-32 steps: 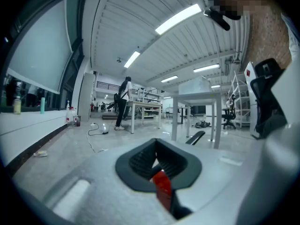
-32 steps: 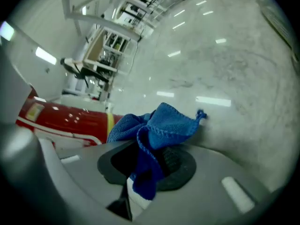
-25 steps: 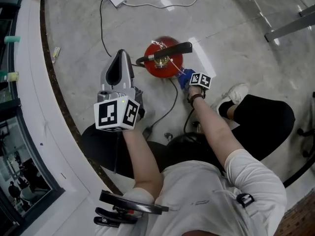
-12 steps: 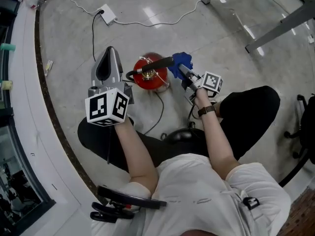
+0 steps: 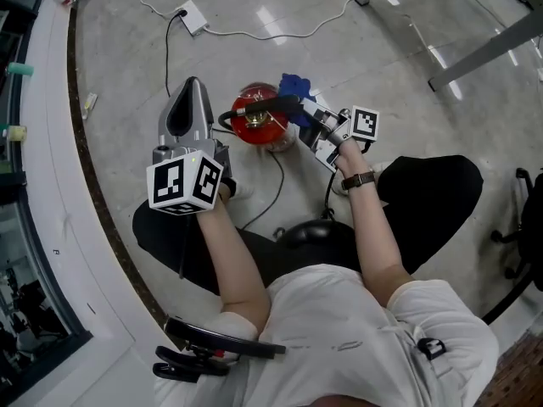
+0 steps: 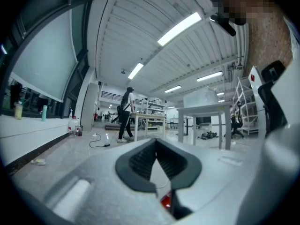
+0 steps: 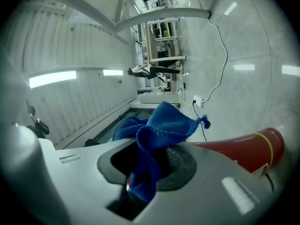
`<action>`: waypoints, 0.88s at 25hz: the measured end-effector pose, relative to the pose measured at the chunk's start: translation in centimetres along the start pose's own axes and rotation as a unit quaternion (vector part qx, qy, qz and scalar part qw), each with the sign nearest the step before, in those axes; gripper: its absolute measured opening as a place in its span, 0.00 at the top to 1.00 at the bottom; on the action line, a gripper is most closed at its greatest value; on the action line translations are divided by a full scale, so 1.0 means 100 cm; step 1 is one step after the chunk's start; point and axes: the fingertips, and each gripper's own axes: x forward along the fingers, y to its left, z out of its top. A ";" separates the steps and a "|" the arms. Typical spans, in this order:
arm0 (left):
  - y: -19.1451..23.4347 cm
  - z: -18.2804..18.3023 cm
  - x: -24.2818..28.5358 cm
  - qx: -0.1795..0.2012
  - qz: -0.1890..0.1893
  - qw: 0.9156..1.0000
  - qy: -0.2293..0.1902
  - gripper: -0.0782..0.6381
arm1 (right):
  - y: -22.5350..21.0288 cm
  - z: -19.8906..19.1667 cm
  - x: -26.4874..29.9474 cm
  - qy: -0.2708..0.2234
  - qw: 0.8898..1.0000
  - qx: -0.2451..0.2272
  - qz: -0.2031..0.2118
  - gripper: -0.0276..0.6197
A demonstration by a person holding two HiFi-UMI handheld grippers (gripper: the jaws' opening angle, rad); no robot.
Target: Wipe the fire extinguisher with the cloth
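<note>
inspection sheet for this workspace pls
surface: glossy grey floor, no spill seen
job's things: red fire extinguisher upright on the floor; blue cloth beside its handle
clutter: small scrap by the white ledge
grippers: left gripper jaws together, empty; right gripper jaws shut on the cloth
cables: white cable to a floor socket; black cable beside the extinguisher
surroundings: table legs, office chair, person walking far off
</note>
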 end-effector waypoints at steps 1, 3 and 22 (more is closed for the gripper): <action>0.002 -0.002 -0.001 0.000 0.001 1.000 0.003 0.89 | -0.014 0.001 -0.003 -0.003 1.000 0.001 -0.017 0.81; 0.010 -0.007 -0.003 0.000 0.008 1.000 0.009 0.89 | -0.058 0.002 -0.012 -0.001 0.996 -0.009 -0.086 0.81; 0.053 -0.039 0.024 -0.002 0.026 0.998 0.049 0.89 | -0.345 -0.011 -0.119 0.156 0.842 -0.061 -0.512 0.82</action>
